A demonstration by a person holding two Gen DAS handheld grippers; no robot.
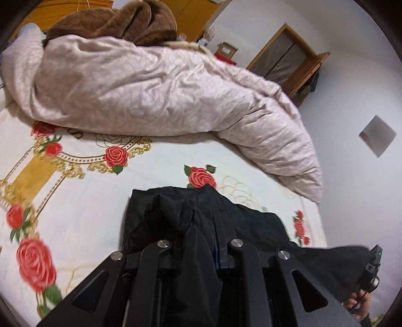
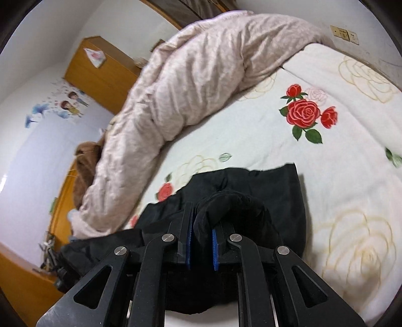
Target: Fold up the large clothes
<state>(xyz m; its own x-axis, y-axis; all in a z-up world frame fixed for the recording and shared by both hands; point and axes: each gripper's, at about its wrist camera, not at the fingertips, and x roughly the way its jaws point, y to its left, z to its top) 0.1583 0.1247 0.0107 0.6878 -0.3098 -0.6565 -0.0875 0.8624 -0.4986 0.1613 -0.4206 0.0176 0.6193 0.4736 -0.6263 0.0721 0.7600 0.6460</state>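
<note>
The black coat lies on the rose bedsheet, near the bed's edge. Both tongs pinch it — the left gripper is clenched on a bunched fold of the coat, and the right gripper squeezes another black fold between its blue pads. Behind the coat, farther up the bed, a big pink quilt sits in a crumpled heap. A brown fuzzy blanket rests beyond the quilt.
</note>
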